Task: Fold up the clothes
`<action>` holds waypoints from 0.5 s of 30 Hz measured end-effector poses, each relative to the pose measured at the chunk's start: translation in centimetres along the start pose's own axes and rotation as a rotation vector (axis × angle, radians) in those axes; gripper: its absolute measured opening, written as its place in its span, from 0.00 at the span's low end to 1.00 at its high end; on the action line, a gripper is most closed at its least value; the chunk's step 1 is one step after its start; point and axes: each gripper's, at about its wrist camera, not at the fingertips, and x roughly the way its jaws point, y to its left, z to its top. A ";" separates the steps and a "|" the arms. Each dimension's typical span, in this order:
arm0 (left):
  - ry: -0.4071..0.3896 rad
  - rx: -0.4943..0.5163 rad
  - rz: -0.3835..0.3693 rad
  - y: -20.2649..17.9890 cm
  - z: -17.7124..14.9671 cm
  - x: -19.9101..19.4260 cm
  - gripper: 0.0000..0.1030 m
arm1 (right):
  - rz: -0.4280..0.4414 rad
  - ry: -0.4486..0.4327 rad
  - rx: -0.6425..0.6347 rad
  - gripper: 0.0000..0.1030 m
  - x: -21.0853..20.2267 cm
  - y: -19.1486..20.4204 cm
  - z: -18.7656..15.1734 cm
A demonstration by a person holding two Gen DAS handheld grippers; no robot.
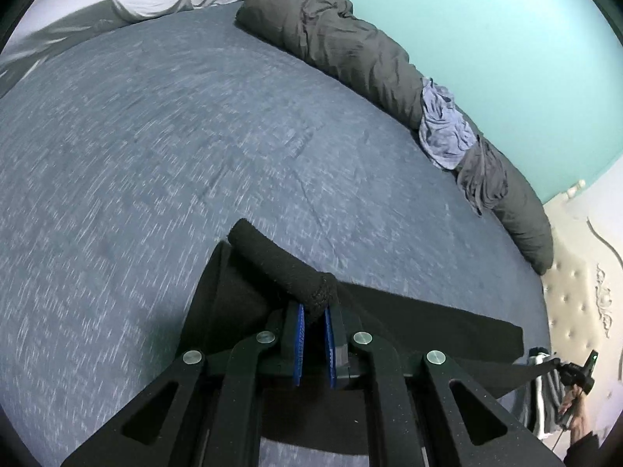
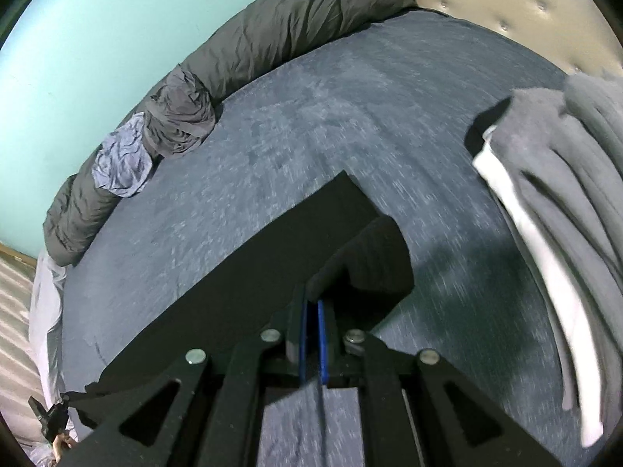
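Note:
A black garment point(image 1: 424, 323) hangs stretched between both grippers above the blue-grey bed point(image 1: 155, 155). My left gripper point(image 1: 316, 311) is shut on a thick rolled edge of it, which sticks out past the blue pads. In the left wrist view the cloth runs right to my other gripper point(image 1: 576, 373) at the far right, held in a hand. My right gripper point(image 2: 312, 307) is shut on another edge of the same black garment point(image 2: 249, 272), which spreads left toward the left gripper point(image 2: 52, 416) at the lower left corner.
A long dark grey rolled duvet point(image 1: 350, 43) lies along the far bed edge by the teal wall, with a crumpled lilac cloth point(image 1: 444, 124) and a grey cloth point(image 1: 483, 179) on it. A stack of folded grey and white clothes point(image 2: 564, 210) sits by the tufted headboard point(image 2: 506, 4).

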 end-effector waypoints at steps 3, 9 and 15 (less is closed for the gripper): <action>0.009 0.005 0.017 -0.1 0.6 1.4 0.09 | -0.019 0.006 0.013 0.04 1.6 0.7 1.6; 0.026 0.002 0.051 1.1 1.2 4.0 0.09 | -0.052 0.024 0.009 0.04 5.1 2.6 4.0; 0.046 0.011 0.090 2.1 1.3 6.6 0.09 | -0.077 0.031 -0.004 0.04 8.8 4.2 5.5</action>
